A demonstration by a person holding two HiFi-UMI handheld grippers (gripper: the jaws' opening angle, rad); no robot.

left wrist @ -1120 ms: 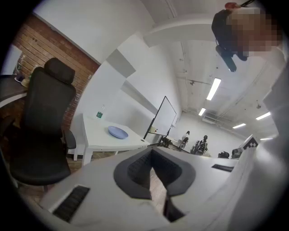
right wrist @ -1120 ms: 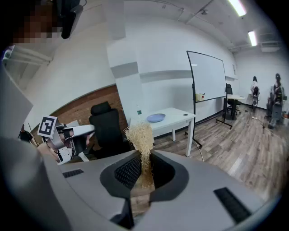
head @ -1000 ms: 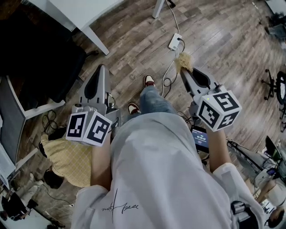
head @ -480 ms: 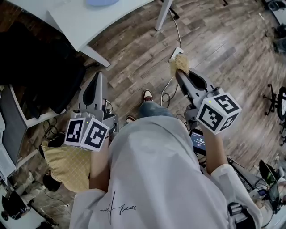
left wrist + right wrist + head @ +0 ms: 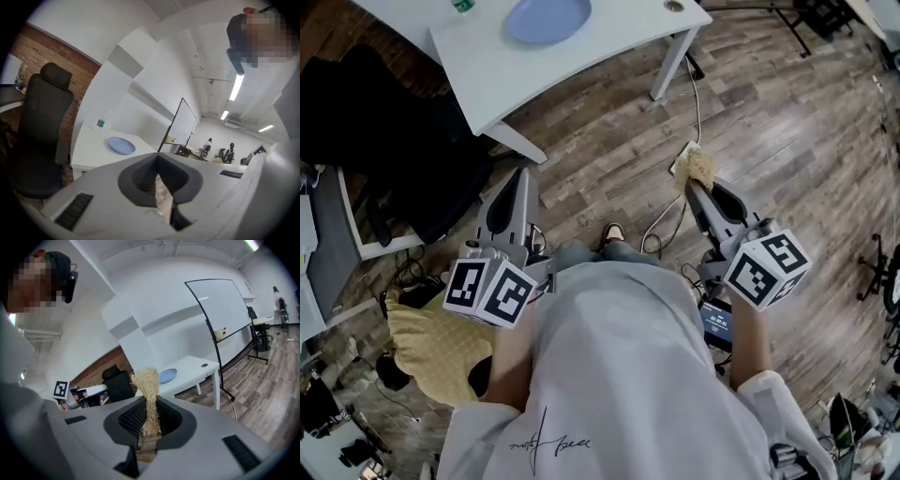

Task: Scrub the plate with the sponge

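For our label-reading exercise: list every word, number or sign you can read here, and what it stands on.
Shirt: cursive script, not legible.
Bottle: green label, too small to read.
Small screen: digits too blurred to read.
No text reads clearly.

Both tools over the wood floor (image 5: pixel 778 103), apart from the counter (image 5: pixel 609 47).
Blue plate (image 5: pixel 548 19) sits on the white counter; right tool (image 5: pixel 693 184) pinches a straw-coloured sponge (image 5: pixel 698 166); left tool (image 5: pixel 521 175) carries nothing.

The head view's top edge cuts off most of the bottle (image 5: pixel 462 6) and the far rim of the plate (image 5: pixel 548 19), by the table's (image 5: pixel 619 33) far edge.
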